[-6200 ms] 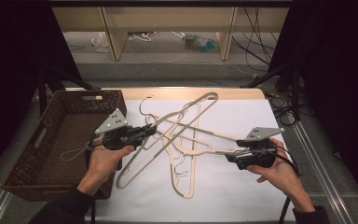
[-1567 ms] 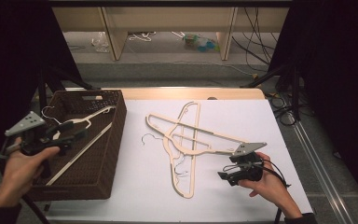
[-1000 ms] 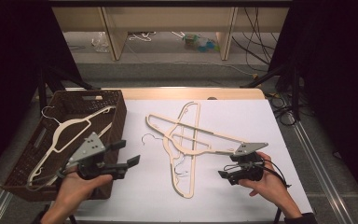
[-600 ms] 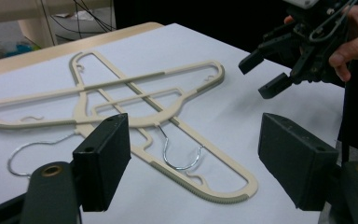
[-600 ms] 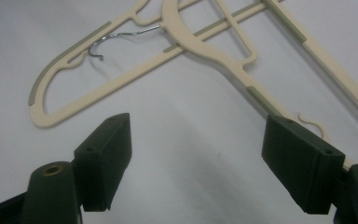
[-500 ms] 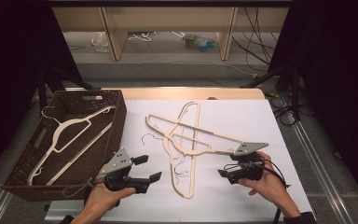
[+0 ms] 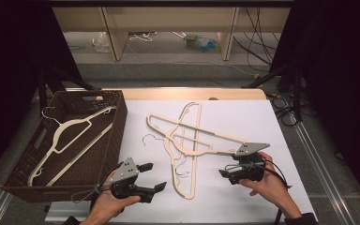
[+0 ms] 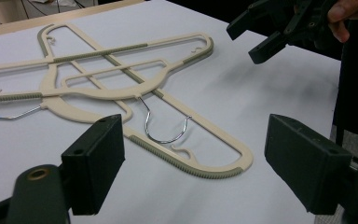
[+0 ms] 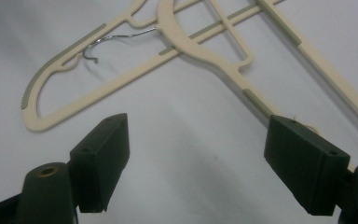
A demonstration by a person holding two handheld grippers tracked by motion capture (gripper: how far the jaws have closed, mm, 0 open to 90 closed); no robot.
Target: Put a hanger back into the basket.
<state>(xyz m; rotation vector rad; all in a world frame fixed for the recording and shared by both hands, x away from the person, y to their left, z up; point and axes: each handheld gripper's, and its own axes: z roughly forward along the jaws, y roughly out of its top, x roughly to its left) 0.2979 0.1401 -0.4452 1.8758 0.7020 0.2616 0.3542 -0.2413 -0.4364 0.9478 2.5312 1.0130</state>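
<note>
Two cream plastic hangers (image 7: 194,140) lie crossed on the white table top (image 7: 243,117), their wire hooks (image 8: 163,137) showing. A third cream hanger (image 7: 70,136) rests inside the brown wicker basket (image 7: 118,136). My left gripper (image 7: 153,176) hovers at the table's front beside the basket and faces the nearest hanger end (image 8: 191,163). Its jaws have just been opening and nothing is between them (image 8: 193,154). My right gripper (image 7: 226,176) is open (image 9: 198,140) close to the right arm of a hanger (image 9: 256,100), which runs behind one jaw.
The basket stands at the table's left edge. A wooden strip (image 7: 192,93) borders the far side, with shelving and cables on the floor beyond. The right gripper (image 8: 261,37) and a hand appear at the top right of the left gripper view.
My left hand left the basket with the hanger lying inside, swung right and down to the table's front, and its jaws spread wider. The right gripper stayed put.
</note>
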